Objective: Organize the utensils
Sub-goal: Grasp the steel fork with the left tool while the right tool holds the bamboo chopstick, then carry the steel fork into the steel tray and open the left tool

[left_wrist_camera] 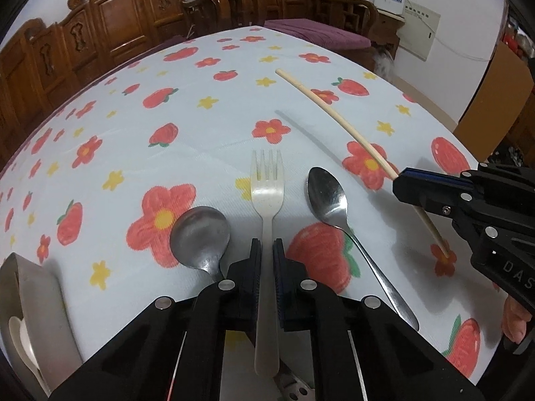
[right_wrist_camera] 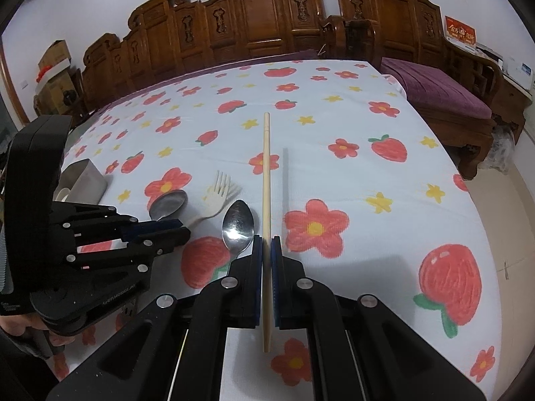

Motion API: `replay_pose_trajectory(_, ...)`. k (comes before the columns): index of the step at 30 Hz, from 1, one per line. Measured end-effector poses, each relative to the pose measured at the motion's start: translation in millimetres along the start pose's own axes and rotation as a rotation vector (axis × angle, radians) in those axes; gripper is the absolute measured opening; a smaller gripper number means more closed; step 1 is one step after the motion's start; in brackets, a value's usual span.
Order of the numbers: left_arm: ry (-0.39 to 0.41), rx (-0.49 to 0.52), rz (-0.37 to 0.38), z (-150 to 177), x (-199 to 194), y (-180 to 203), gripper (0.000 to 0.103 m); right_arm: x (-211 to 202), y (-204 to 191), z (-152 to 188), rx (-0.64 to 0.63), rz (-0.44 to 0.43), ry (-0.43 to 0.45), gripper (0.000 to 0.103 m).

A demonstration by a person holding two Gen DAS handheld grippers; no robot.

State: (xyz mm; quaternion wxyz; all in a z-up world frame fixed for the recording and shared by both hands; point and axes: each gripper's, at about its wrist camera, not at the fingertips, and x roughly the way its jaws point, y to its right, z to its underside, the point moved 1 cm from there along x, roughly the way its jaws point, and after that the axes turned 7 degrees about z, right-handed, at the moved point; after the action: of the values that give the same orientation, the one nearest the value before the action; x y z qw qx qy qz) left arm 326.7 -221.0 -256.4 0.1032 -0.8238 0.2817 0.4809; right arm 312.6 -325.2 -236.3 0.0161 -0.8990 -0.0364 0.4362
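My left gripper (left_wrist_camera: pixel 266 245) is shut on the handle of a cream plastic fork (left_wrist_camera: pixel 267 193), tines pointing away, held just above the tablecloth. A round steel spoon (left_wrist_camera: pixel 200 234) lies to its left and a narrower steel spoon (left_wrist_camera: pixel 329 200) to its right. My right gripper (right_wrist_camera: pixel 266 244) is shut on a pale wooden chopstick (right_wrist_camera: pixel 266 180) that points away, lifted above the cloth. The right gripper (left_wrist_camera: pixel 399 180) with the chopstick (left_wrist_camera: pixel 334 115) shows at the right of the left wrist view. The left gripper (right_wrist_camera: pixel 182 229), fork (right_wrist_camera: pixel 219 193) and both spoons (right_wrist_camera: pixel 238 222) show in the right wrist view.
A steel utensil holder (left_wrist_camera: pixel 33 287) with a white utensil inside stands at the table's left; it also shows in the right wrist view (right_wrist_camera: pixel 85 180). The flowered tablecloth (right_wrist_camera: pixel 367 167) covers the table. Carved wooden chairs (right_wrist_camera: pixel 267 26) and a purple-cushioned bench (right_wrist_camera: pixel 441 90) stand behind.
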Motion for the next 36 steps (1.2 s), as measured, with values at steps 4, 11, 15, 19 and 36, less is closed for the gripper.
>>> replay_pose_trajectory(4, 0.016, -0.016, -0.003, 2, -12, -1, 0.007, -2, -6, 0, -0.014, -0.004, 0.007, 0.006)
replay_pose_trajectory(11, 0.047, -0.025, -0.020, 5, -43, 0, 0.007, -10, -15, -1, -0.021, -0.013, 0.027, 0.006)
replay_pose_trajectory(15, 0.064, -0.025, -0.042, 6, -64, -2, 0.007, -12, -19, 1, -0.029, -0.014, 0.025, 0.006)
replay_pose_trajectory(19, 0.078, -0.025, -0.059, 9, -83, -3, 0.007, -13, -25, 4, -0.040, -0.014, 0.021, 0.006)
replay_pose_trajectory(36, 0.103, -0.103, -0.134, 39, -134, -39, 0.007, -49, -90, 8, -0.128, -0.098, 0.077, 0.006)
